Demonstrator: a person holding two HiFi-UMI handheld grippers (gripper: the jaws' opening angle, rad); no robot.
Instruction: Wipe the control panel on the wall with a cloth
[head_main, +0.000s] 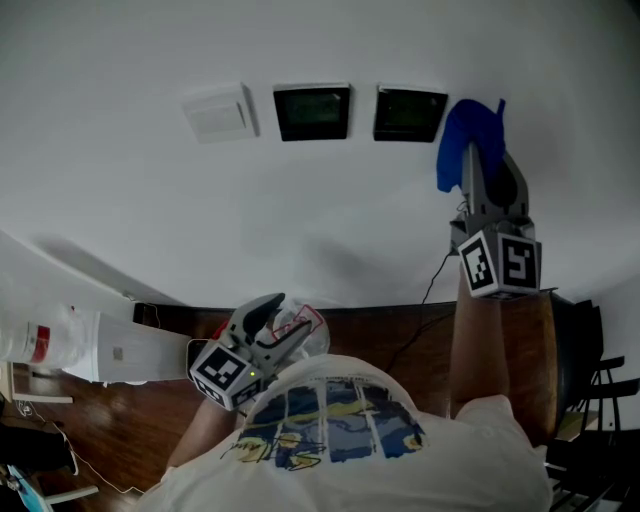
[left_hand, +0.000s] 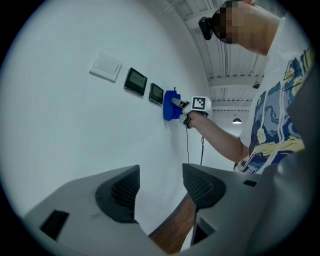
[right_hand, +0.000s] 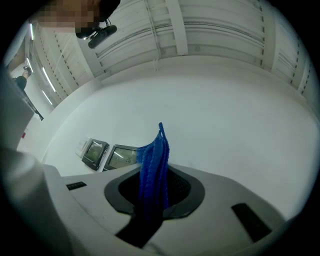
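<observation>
Head view: the left gripper (head_main: 268, 312) hangs low by the person's chest, and the left gripper view shows its jaws apart with nothing between them (left_hand: 160, 187). Up on the white wall (head_main: 120, 200) sit a white switch plate (head_main: 220, 111), a left-hand control panel (head_main: 313, 112) and a right-hand control panel (head_main: 410, 114). Just right of that second panel is the blue cloth (head_main: 468, 145), pinched in the raised right gripper (head_main: 478, 162). The right gripper view shows the jaws closed on the cloth (right_hand: 154, 170), which stands bunched in a narrow fold above them. The wipe probably calls for a leftward sweep across both screens with only the cloth's free end meeting the glass. Light pressure and overlapping passes would likely make up for the narrow fold.
</observation>
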